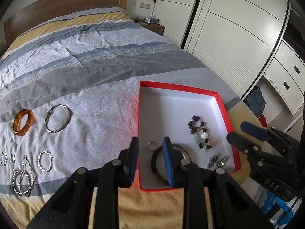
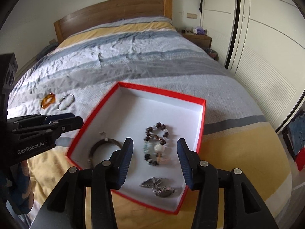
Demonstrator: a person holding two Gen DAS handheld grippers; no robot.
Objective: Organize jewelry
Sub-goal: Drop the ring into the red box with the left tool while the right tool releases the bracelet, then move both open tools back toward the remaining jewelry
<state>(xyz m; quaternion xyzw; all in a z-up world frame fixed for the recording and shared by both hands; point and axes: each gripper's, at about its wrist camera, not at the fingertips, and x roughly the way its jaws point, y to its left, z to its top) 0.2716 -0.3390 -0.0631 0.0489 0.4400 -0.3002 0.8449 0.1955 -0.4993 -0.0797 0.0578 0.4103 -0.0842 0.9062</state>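
A red box with a white inside lies on the bed; it also shows in the right wrist view. In it lie a dark beaded bracelet, a dark bangle, a small ring and silver pieces. My left gripper is open and empty over the box's near left edge. My right gripper is open and empty above the beaded bracelet. An amber bangle and a silver bangle lie on the bedspread to the left.
Several silver chains and small rings lie on the bedspread at near left. A wooden headboard is at the far end. White wardrobe doors and a bedside table stand to the right.
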